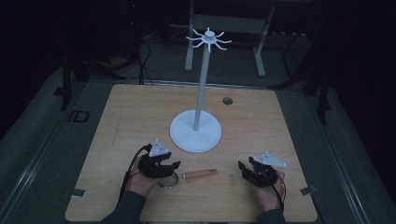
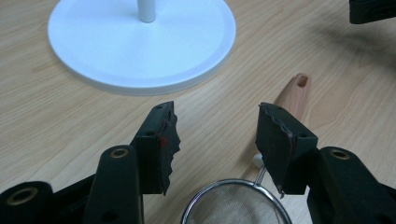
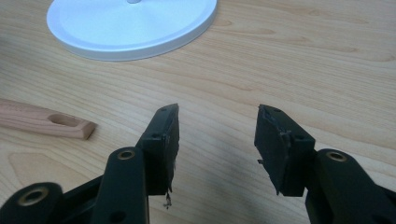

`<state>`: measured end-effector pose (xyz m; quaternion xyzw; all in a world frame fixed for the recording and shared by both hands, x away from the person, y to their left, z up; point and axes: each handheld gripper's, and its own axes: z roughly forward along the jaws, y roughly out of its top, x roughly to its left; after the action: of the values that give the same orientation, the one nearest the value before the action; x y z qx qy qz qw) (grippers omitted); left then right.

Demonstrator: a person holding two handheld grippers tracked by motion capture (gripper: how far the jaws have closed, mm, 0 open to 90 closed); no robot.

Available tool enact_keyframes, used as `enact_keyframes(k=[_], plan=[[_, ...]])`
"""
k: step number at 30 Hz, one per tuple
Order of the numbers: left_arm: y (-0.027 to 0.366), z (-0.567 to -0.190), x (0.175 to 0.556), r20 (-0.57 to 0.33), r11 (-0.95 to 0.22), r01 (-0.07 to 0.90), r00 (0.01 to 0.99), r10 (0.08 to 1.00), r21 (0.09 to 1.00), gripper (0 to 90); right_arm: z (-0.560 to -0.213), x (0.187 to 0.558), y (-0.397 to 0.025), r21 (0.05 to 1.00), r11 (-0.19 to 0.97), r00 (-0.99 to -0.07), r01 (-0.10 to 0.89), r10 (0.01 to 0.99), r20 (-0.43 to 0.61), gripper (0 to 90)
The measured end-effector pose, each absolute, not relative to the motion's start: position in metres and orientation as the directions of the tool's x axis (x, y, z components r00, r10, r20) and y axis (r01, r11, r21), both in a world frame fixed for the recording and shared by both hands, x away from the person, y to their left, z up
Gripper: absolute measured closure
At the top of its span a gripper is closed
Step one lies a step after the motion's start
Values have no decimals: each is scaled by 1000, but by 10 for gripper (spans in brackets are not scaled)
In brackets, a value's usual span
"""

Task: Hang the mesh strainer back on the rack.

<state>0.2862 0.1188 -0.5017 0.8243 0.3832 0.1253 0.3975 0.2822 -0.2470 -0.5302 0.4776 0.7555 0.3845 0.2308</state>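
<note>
High view: floor marking "ID" (image 1: 77,116); both grippers' jaws wide apart, holding nothing

Right gripper (image 3: 215,135): two black jaws spread wide, nothing between them but bare wooden table (image 3: 299,60). White round stand base (image 3: 130,25) at top left, well apart from jaws. Wooden handle end (image 3: 51,122) with slot hole lying flat at left edge, near left jaw, not touching.

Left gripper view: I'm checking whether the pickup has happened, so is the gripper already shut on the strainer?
No: the left gripper is open, with the strainer lying on the table between its jaws, ungripped.
</note>
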Motion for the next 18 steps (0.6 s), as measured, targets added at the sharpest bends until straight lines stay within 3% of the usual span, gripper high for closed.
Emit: enact_keyframes(k=[18], plan=[[89, -505, 289, -106, -489, 536, 741, 663, 689, 512, -527, 280, -248, 810, 242, -436, 535, 900, 20, 508]])
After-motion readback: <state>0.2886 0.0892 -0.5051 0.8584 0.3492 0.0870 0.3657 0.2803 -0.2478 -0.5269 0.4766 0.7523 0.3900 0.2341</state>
